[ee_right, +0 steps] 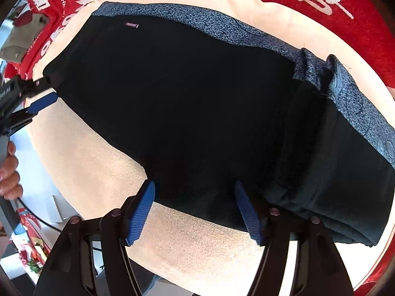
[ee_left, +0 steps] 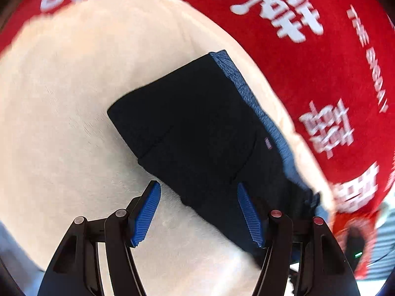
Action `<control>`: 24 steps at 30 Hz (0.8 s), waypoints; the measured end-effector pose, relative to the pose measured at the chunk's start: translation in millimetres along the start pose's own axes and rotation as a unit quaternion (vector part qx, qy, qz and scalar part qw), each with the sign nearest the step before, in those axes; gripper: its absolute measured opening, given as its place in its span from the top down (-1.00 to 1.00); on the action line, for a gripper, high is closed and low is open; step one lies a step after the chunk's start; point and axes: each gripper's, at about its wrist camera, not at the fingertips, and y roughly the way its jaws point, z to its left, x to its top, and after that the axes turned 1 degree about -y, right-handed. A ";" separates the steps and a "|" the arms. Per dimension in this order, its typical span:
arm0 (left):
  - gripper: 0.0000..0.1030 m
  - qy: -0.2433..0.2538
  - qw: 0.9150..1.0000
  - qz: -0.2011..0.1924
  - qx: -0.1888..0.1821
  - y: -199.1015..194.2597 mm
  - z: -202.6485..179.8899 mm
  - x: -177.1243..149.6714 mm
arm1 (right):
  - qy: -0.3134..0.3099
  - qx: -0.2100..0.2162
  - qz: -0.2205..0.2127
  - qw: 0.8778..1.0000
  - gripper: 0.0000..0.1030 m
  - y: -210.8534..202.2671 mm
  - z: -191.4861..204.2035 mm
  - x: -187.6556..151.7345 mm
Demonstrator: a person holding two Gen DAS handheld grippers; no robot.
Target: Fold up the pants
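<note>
The pants (ee_left: 202,128) are dark navy with a blue patterned side band. They lie folded into a compact block on a cream cloth (ee_left: 61,98). They fill most of the right wrist view (ee_right: 197,113). My left gripper (ee_left: 198,212) is open and empty, just above the near edge of the pants. My right gripper (ee_right: 195,209) is open and empty at the pants' lower edge. The left gripper also shows in the right wrist view (ee_right: 40,93) at the pants' left end, apart from the cloth as far as I can tell.
A red cloth with white lettering (ee_left: 321,49) lies under the cream cloth and surrounds it; it shows in the right wrist view too (ee_right: 345,12). A hand (ee_right: 8,170) holds the left gripper's handle. Small objects (ee_right: 27,241) and a cable sit beyond the left edge.
</note>
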 end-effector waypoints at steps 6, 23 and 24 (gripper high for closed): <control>-0.28 -0.061 0.993 -0.002 -0.101 15.8 20.0 7.8 | -0.010 -0.005 -0.001 1.000 -0.46 9.4 22.5 6.6; 0.25 0.062 0.994 -0.039 0.080 33.1 -47.5 32.7 | 0.005 0.012 0.004 1.000 -0.50 13.1 35.4 17.9; 0.30 0.070 0.993 -0.043 0.086 31.6 -51.3 31.4 | 0.013 0.026 0.004 1.000 -0.50 9.4 32.9 22.5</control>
